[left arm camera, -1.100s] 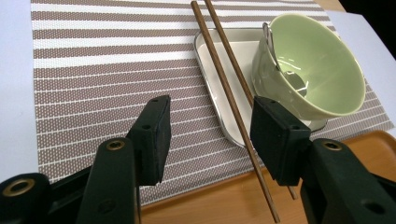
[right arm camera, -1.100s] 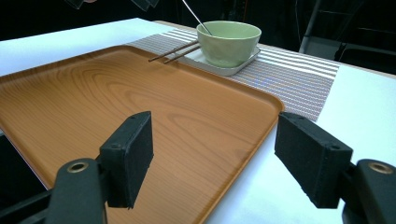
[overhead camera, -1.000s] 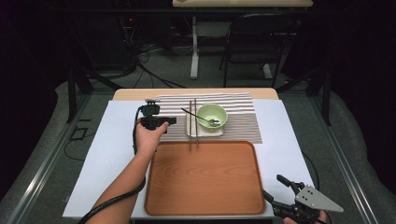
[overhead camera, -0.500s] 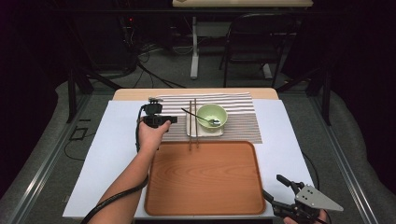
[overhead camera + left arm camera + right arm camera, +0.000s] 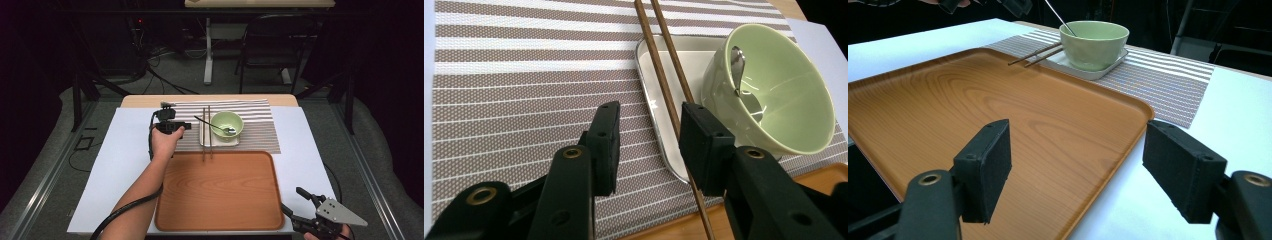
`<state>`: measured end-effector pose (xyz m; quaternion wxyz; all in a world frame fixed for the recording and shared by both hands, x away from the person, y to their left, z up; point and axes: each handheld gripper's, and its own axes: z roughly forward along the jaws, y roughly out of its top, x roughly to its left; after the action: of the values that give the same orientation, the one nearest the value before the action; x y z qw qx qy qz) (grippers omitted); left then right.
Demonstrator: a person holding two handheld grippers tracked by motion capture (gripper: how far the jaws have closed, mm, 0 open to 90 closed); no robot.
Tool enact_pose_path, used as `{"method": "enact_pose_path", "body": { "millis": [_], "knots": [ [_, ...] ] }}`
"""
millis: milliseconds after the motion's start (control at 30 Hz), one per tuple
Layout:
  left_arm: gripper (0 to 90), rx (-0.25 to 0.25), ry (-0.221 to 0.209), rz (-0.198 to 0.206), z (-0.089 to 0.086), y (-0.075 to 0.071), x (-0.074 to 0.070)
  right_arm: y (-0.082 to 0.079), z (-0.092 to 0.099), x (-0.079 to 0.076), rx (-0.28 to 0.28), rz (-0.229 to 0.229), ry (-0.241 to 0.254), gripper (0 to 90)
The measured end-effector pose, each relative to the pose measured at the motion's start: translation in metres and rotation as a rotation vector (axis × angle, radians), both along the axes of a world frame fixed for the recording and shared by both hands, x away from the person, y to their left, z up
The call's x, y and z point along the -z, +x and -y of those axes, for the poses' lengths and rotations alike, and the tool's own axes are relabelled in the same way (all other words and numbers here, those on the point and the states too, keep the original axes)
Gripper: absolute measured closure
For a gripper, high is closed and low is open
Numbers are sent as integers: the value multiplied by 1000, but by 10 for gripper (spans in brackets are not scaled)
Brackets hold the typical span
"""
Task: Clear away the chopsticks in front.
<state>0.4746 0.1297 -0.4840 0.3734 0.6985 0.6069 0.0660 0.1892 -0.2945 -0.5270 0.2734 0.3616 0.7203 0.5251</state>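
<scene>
The chopsticks point(image 5: 669, 80) lie across the white plate's point(image 5: 659, 107) edge beside the green bowl point(image 5: 774, 95) on the striped mat point(image 5: 524, 75), tips over the tray point(image 5: 220, 190). My left tongs point(image 5: 649, 132) have just been closing, half-open beside them, nothing pinched. My right tongs point(image 5: 1075, 170) gape wide, empty, over the tray's near corner.

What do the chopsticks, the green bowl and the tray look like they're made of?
Chopsticks: probably wood, brown and matte. Green bowl: likely glazed ceramic, going by its glossy highlights, though melamine is possible. Tray: wood or a wood-print laminate, with visible grain and a smooth satin sheen.
</scene>
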Motion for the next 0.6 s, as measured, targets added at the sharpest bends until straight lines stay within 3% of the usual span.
{"method": "enact_pose_path", "body": {
  "millis": [600],
  "knots": [
    [692, 46, -9, -9, 23, 15, 15, 0, 0, 0, 0, 2, -6, 272]
  ]
}}
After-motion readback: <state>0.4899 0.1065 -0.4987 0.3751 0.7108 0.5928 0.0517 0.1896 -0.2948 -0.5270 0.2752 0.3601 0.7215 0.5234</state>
